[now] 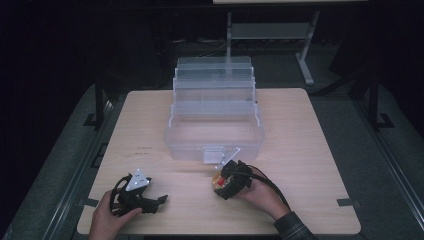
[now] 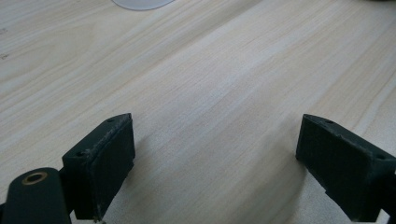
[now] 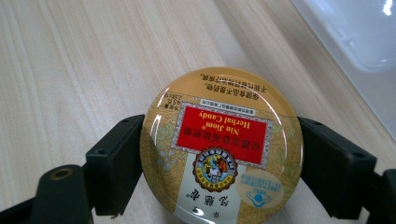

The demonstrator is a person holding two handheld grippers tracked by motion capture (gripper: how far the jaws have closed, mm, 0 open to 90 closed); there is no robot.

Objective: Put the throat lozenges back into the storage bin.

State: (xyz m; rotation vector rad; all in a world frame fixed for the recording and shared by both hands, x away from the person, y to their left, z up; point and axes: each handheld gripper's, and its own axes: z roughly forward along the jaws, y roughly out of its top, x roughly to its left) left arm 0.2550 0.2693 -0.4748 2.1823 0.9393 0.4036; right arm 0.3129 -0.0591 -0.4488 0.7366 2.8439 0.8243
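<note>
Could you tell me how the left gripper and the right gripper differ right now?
The left gripper is open with nothing between its jaws; the right gripper is shut on a round candy tin. The left sits far from the clear box; the right is just in front of it. Both are hand-held, low over the table.

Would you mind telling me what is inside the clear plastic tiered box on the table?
The clear plastic tiered box stands open; its bottom compartment looks empty, wood showing through. The upper trays' contents are too hazy to tell.

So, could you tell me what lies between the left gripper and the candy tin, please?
Nothing but bare table: in the high view, plain wood separates the left gripper from the candy tin, which the right gripper holds.
</note>
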